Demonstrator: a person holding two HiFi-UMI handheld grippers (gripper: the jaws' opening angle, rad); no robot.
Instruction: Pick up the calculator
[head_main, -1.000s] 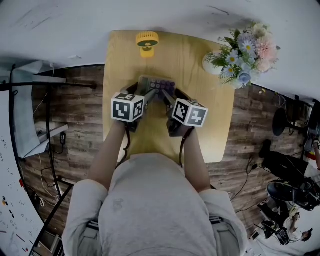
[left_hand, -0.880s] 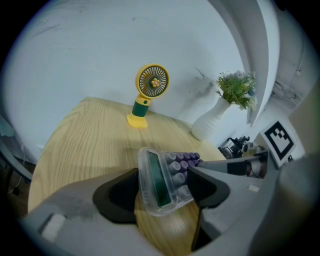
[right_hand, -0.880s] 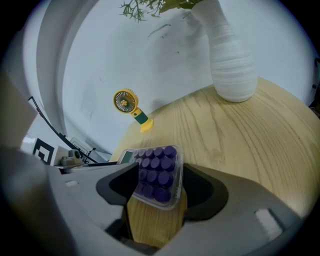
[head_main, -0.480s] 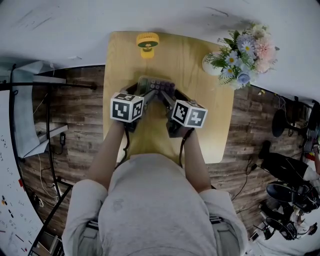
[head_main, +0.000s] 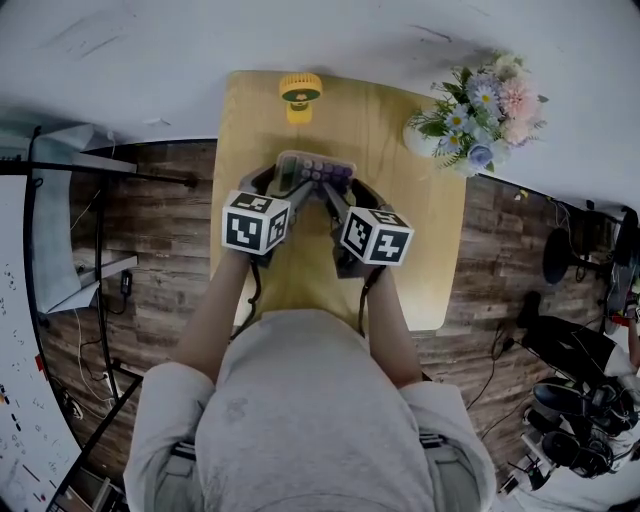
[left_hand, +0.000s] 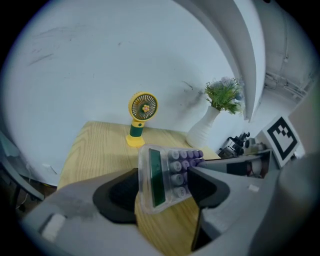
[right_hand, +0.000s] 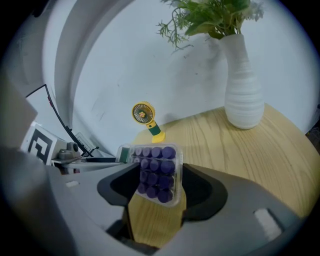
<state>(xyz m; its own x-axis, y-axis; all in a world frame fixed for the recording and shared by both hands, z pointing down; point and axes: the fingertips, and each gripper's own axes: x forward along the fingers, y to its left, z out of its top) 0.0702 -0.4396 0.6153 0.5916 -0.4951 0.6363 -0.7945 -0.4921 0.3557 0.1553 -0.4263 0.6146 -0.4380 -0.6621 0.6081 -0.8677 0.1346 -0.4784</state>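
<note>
Bare table (head_main: 405, 235) surrounds the calculator (head_main: 313, 171); a yellow fan (head_main: 300, 95) stands at the far edge, a flower vase (head_main: 478, 110) at the right corner. Clear-cased with purple keys and a green display, it hangs tilted above the table, clamped by the left hand-held gripper (left_hand: 162, 185) and the right hand-held gripper (right_hand: 159, 182), whose jaws have just been closing.

Fan (head_main: 300, 93) ahead, vase (head_main: 425, 135) right; tabletop (head_main: 390, 210) between free.

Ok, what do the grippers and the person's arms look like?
The left gripper and right gripper are grey shells with black pads inside. Each carries a white cube with black square markers and trails a dark cable. The person wears a light grey short-sleeved shirt.
</note>
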